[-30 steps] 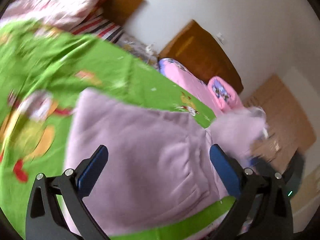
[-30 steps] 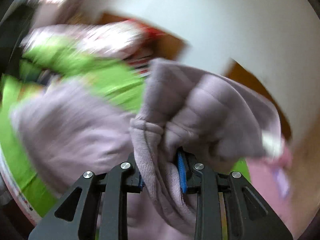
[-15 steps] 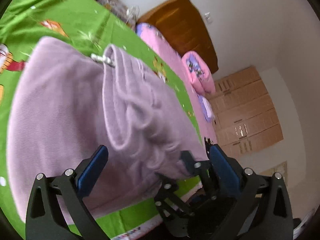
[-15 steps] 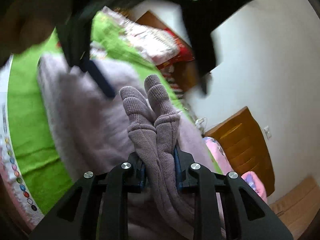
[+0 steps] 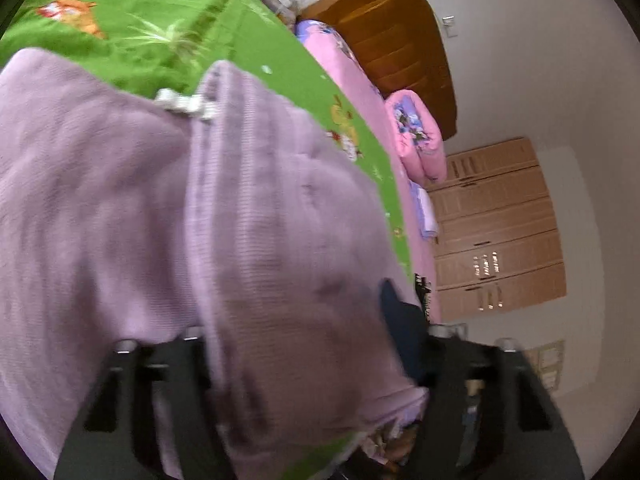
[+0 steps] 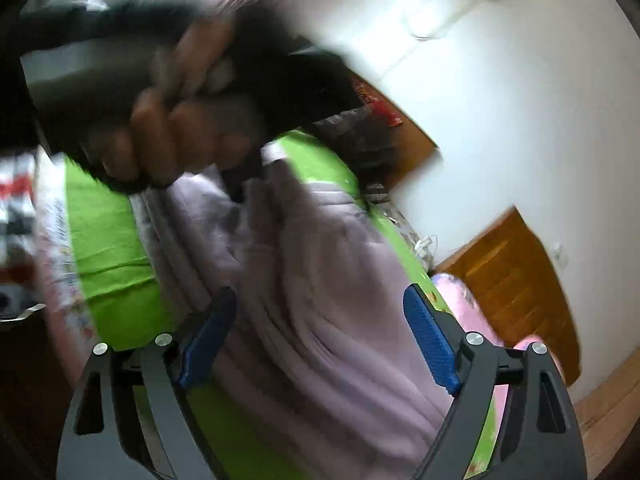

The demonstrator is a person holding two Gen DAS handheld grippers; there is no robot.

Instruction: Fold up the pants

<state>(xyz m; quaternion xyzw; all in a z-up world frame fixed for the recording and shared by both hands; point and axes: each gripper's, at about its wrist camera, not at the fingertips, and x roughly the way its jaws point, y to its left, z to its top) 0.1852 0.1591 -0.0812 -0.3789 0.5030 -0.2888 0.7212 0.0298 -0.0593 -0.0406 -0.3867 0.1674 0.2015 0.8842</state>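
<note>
Lilac knit pants (image 5: pixel 168 208) lie folded on a green bedspread (image 5: pixel 160 12). In the left wrist view a thick fold of them fills the space between my left gripper's (image 5: pixel 296 332) jaws, which stand wide apart; the left pad is hidden under the cloth. In the right wrist view the pants (image 6: pixel 320 312) lie below my right gripper (image 6: pixel 320 332), which is open and empty, just above them. The hand holding the left gripper (image 6: pixel 172 128) is blurred above the far end of the pants.
The green bedspread (image 6: pixel 108 240) covers the bed. A pink quilt (image 5: pixel 416 136) lies beyond it, with a wooden headboard (image 5: pixel 400 40) and a wooden wardrobe (image 5: pixel 496 224) by the white wall. The bed's near edge (image 6: pixel 52 248) is at left.
My right gripper has opened and let go of the pants' cuffs, which now lie on the folded pile. My left gripper has moved down into the cloth, with the fold between its jaws.
</note>
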